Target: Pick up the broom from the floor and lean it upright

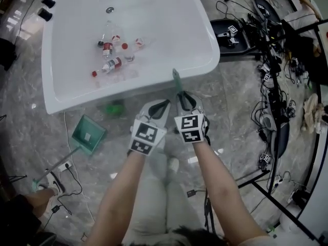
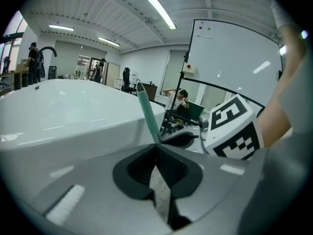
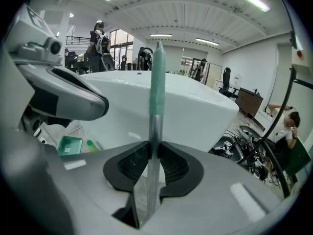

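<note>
The broom shows only as its handle (image 1: 176,79), a metal pole with a green grip end that rises toward the tub; its head is hidden below my hands. My right gripper (image 1: 183,97) is shut on the pole, which runs straight up between its black pads (image 3: 172,166) in the right gripper view, green end (image 3: 157,82) on top. My left gripper (image 1: 160,106) hangs just left of it, jaw tips touching and nothing between them. In the left gripper view the green handle (image 2: 146,111) stands just beyond that gripper's tips (image 2: 156,148).
A white bathtub (image 1: 210,40) with several bottles (image 1: 108,64) fills the space ahead. A green dustpan (image 1: 88,134) and a green bottle (image 1: 113,107) lie on the marble floor at the left. Cables, trays and stands (image 1: 271,101) crowd the right side.
</note>
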A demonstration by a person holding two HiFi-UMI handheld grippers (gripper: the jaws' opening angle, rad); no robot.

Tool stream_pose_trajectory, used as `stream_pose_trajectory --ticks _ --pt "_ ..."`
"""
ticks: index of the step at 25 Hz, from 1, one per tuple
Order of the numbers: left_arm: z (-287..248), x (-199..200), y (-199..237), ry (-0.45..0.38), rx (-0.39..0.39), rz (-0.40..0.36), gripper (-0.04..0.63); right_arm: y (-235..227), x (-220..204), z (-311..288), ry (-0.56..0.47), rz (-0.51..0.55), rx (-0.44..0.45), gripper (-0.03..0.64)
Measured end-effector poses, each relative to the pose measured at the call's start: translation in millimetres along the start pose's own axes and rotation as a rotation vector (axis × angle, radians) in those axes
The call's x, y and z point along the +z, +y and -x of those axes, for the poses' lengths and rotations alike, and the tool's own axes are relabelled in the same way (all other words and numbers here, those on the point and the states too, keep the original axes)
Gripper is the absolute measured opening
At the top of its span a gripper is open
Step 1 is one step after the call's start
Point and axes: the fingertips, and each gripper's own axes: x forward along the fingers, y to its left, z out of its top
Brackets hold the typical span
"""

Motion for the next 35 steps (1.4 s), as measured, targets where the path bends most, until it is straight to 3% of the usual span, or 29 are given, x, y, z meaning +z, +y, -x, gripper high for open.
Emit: stream_pose_trajectory --ticks 15,23,35 --pt "-7.3 -1.8 7.9 0.002 0.001 0.037 -0.002 3.5 0.5 -7.7 -0.005 0.049 0.001 0.091" --pt "-6.9 0.9 6.3 0.001 0.012 0.032 -0.002 2.7 -2.5 -3.9 -0.001 0.04 0.037 0.137" --pt "5.8 27.5 -25.3 -0.044 0.023 0.012 0.0 6.7 15.1 51.1 -0.071 0.098 0.107 0.058"
